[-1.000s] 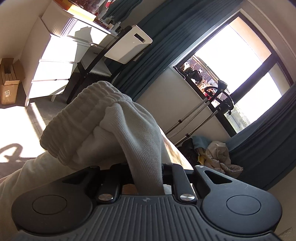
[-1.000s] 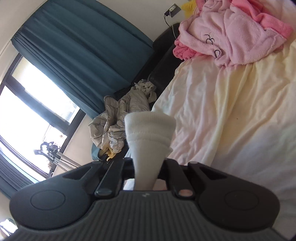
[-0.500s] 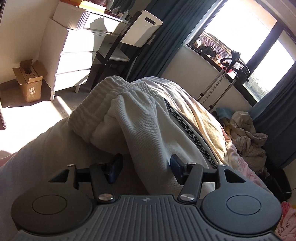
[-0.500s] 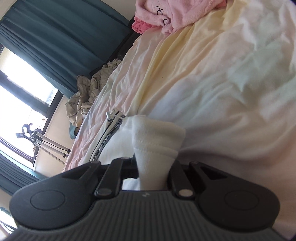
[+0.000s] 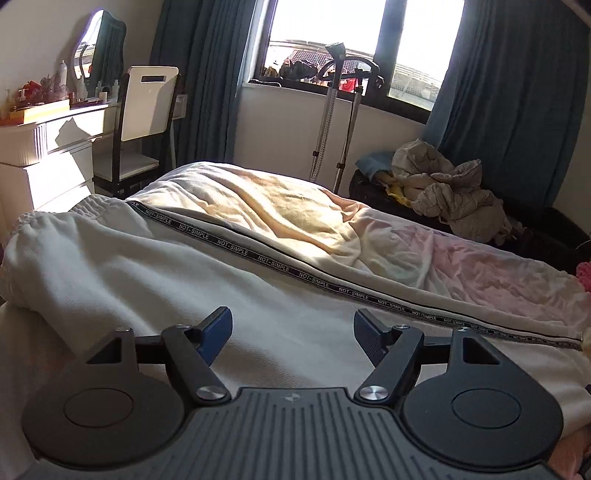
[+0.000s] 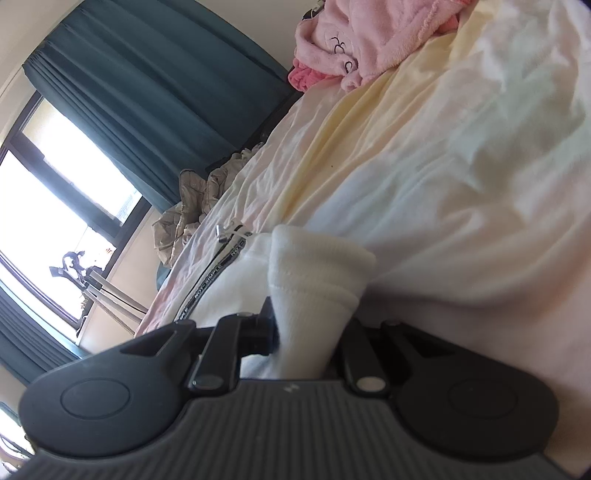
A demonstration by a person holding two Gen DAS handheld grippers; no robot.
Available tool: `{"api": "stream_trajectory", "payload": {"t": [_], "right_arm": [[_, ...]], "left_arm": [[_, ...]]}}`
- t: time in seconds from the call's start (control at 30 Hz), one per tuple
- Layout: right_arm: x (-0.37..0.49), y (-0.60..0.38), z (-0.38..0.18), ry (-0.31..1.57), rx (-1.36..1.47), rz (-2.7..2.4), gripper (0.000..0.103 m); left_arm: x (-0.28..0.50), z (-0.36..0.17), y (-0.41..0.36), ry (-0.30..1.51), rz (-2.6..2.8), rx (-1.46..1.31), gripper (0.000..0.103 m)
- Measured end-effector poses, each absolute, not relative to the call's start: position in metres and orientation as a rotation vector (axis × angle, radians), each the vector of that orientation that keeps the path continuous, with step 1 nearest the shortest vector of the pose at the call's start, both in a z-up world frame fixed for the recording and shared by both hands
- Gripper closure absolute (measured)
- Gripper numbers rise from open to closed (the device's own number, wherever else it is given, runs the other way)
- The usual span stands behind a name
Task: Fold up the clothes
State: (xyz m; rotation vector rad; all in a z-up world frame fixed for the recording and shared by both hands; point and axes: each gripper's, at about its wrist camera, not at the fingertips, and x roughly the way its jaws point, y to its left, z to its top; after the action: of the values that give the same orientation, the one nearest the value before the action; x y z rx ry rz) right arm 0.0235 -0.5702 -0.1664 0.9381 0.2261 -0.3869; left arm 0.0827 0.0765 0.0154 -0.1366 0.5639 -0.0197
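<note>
1. The left gripper has let go: its jaws, clamped on the white sweatpants a second ago, now stand wide apart and empty.
2. The sweatpants now lie spread on the bed, so this laying-out step looks done.
3. The fabric lies just ahead of and beneath the left jaws.
4. The right gripper still pinches the cuff, low against the bed.

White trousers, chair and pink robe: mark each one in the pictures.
White trousers [image 5: 147, 266], left wrist view, on the flat leg cloth.
Chair [image 5: 149, 103], left wrist view, on the pale backrest.
Pink robe [image 6: 373, 33], right wrist view, on the fluffy middle.
</note>
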Motion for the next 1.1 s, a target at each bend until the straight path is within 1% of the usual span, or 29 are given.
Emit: {"api": "stream_trajectory", "payload": {"t": [0.1, 0.2, 0.27, 0.37, 0.47, 0.5, 0.63, 0.8, 0.97, 1.1], "right_arm": [[0.024, -0.570, -0.168, 0.215, 0.933, -0.384, 0.090], [0.024, -0.570, -0.169, 0.212, 0.931, -0.383, 0.090], [0.025, -0.570, -0.168, 0.213, 0.924, -0.386, 0.090], [0.026, -0.569, -0.166, 0.219, 0.913, -0.393, 0.090], [0.029, -0.568, -0.161, 0.242, 0.902, -0.406, 0.090], [0.029, -0.567, -0.156, 0.252, 0.894, -0.420, 0.088], [0.038, -0.539, -0.103, 0.224, 0.694, -0.462, 0.093], [0.065, -0.511, -0.037, 0.175, 0.658, -0.454, 0.094], [0.098, -0.433, 0.032, 0.119, 0.468, -0.355, 0.094], [0.118, -0.351, 0.067, 0.087, 0.328, -0.241, 0.094]], "left_arm": [[0.107, -0.019, 0.043, 0.598, -0.018, -0.038, 0.027], [0.120, -0.052, 0.033, 0.658, -0.010, 0.005, 0.027], [0.120, -0.066, 0.031, 0.658, -0.016, 0.043, 0.025], [0.118, -0.071, 0.028, 0.633, -0.006, 0.056, 0.022], [0.123, -0.067, 0.029, 0.651, -0.002, 0.013, 0.022], [0.124, -0.065, 0.030, 0.658, -0.003, 0.003, 0.022], [0.122, -0.062, 0.030, 0.662, -0.015, 0.001, 0.022], [0.121, -0.048, 0.039, 0.659, -0.012, -0.067, 0.022], [0.111, -0.020, 0.056, 0.613, -0.013, -0.119, 0.022], [0.105, -0.007, 0.075, 0.586, 0.014, -0.164, 0.022]]}}
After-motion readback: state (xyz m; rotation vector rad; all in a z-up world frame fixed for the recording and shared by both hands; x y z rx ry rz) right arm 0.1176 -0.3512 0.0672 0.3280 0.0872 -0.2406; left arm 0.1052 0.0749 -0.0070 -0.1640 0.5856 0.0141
